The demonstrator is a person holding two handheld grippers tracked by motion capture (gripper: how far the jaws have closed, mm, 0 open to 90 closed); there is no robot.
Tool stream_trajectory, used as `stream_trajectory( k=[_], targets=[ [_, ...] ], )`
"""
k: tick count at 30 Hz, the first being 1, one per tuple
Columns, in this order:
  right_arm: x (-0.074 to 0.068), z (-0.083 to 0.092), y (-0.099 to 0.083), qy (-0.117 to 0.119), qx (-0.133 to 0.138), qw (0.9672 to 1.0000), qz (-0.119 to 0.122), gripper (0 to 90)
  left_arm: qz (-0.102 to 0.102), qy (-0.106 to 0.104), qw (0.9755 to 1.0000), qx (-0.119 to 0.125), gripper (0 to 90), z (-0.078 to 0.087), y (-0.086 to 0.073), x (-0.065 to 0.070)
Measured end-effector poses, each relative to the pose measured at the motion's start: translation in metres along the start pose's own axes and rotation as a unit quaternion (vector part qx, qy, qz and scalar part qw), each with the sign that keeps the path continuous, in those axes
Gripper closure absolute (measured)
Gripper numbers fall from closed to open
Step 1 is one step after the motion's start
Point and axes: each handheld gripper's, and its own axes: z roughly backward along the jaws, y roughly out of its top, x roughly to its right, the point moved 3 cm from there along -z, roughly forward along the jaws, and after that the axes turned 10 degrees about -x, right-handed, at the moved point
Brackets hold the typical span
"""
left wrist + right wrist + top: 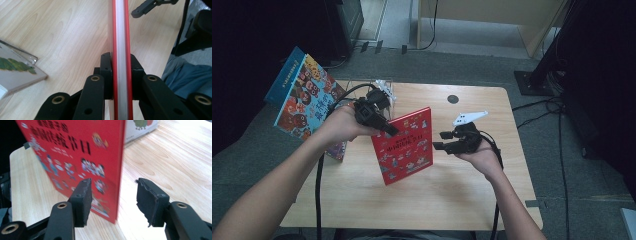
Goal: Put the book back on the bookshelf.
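High view: the left gripper (388, 129) clamps the thin red picture book (404, 145) by its upper edge, holding it upright above the pale wooden table (472, 195) — seemingly for a handover — while the right gripper (439, 140) waits just beside it, jaws apart.

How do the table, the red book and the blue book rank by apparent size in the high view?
1. table
2. blue book
3. red book
The books look close; the blue one sits nearer the camera, so their order is unsure.

Light wooden table (492, 195) on grey carpeted floor (472, 67), dark stand base (532, 80) beyond the table's far right corner, pale wooden furniture (492, 15) behind it, black cables (557, 130) trailing right of the table.
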Motion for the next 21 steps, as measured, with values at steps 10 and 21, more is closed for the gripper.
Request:
stream_trajectory(
  k=[10, 21],
  targets=[
    [0.006, -0.021, -0.018, -0.025, -0.032, 0.9991, 0.014, 45.6, 0.053, 0.013, 0.9983, 0.022, 79.3, 0.021, -0.03, -0.011],
    [0.02, -0.053, -0.035, -0.038, -0.053, 0.9979, -0.004, 48.0, 0.103, 0.021, 0.9934, 0.046, 79.2, 0.044, -0.071, -0.027]
  ],
)
